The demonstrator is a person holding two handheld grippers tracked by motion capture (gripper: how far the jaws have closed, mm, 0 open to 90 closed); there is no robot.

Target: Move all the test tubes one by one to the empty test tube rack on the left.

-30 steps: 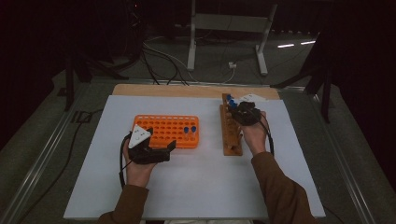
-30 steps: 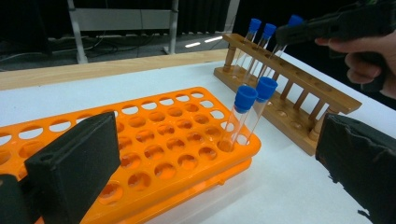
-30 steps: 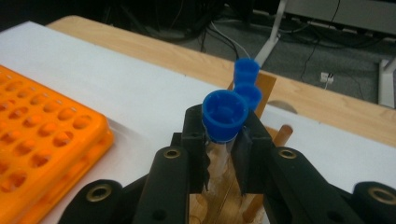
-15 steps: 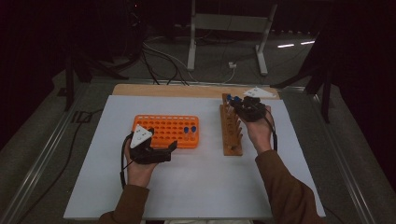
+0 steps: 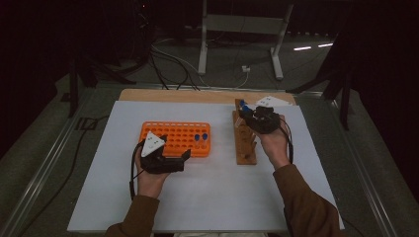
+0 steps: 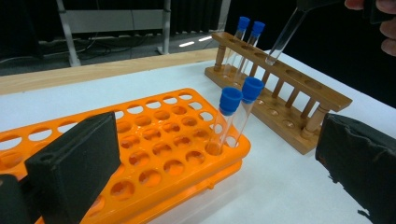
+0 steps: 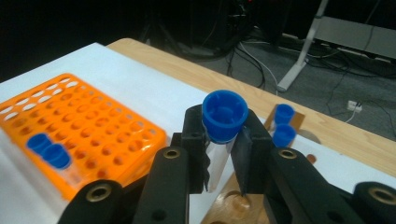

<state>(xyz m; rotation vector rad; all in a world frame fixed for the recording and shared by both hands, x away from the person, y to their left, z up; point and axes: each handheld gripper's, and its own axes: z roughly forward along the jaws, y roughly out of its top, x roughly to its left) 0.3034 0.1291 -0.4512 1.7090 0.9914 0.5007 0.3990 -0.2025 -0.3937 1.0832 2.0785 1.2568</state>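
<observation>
My right gripper point(image 5: 248, 116) is shut on a clear test tube just below its blue cap point(image 7: 225, 113). The tube point(image 6: 281, 39) hangs tilted, with its rounded bottom just above the holes of the wooden rack point(image 6: 299, 91). Two more blue-capped tubes point(image 6: 250, 27) stand at the far end of that rack point(image 5: 245, 148). The orange rack point(image 5: 170, 134) holds two blue-capped tubes point(image 6: 240, 95) near its right end. My left gripper point(image 5: 184, 161) rests open at the near edge of the orange rack point(image 6: 154, 144), with nothing between its fingers point(image 6: 74, 163).
A white board point(image 5: 207, 197) covers the table, with a strip of bare wood point(image 5: 173, 95) along its far edge. Beyond it, cables and a metal stand point(image 5: 237, 29) sit on the dark floor. A metal rail point(image 5: 44, 168) runs along the table's left side.
My right gripper has risen with the tube and shifted a little toward the far end of the wooden rack. The left gripper has stayed put.
</observation>
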